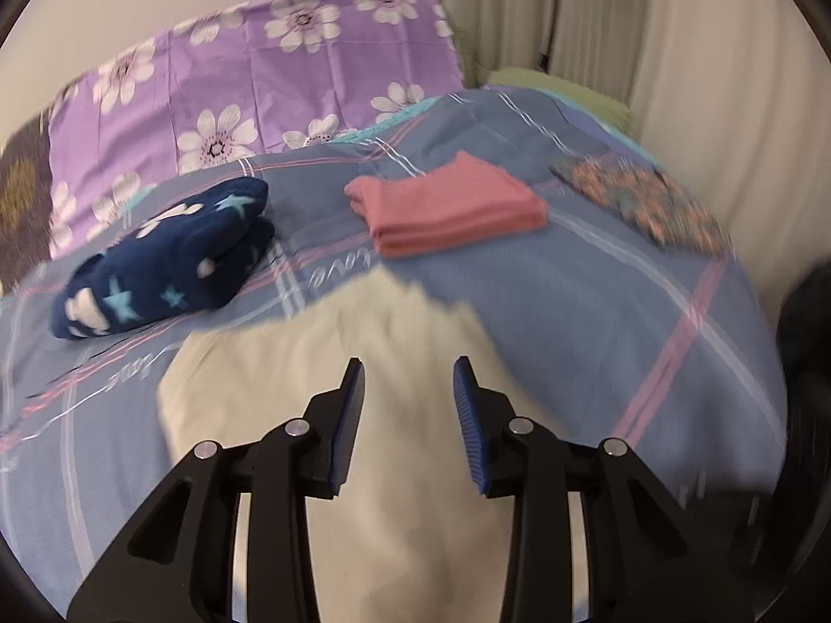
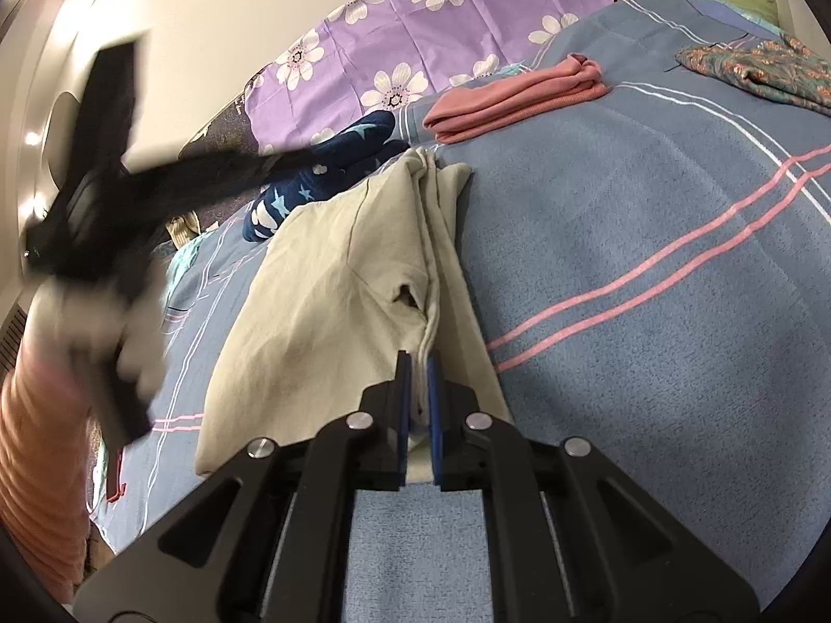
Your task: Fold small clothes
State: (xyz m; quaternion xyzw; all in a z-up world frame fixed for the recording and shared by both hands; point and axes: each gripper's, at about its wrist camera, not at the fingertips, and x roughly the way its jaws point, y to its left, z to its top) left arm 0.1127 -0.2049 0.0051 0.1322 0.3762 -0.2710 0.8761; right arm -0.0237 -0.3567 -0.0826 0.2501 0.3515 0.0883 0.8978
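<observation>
A cream garment (image 1: 332, 363) lies on the blue plaid bed cover (image 1: 597, 311). My left gripper (image 1: 407, 368) is open and empty, hovering just above the garment's middle. In the right wrist view the same cream garment (image 2: 322, 280) lies partly folded, and my right gripper (image 2: 419, 358) is shut on its near edge. The left gripper (image 2: 104, 197) shows there as a blurred black shape at the left, above the bed.
A folded pink cloth (image 1: 446, 207) (image 2: 514, 98), a folded navy star-print fleece (image 1: 166, 259) (image 2: 322, 171) and a floral patterned cloth (image 1: 644, 202) (image 2: 758, 72) lie further back. A purple flowered pillow (image 1: 259, 78) and curtains (image 1: 675, 52) stand behind.
</observation>
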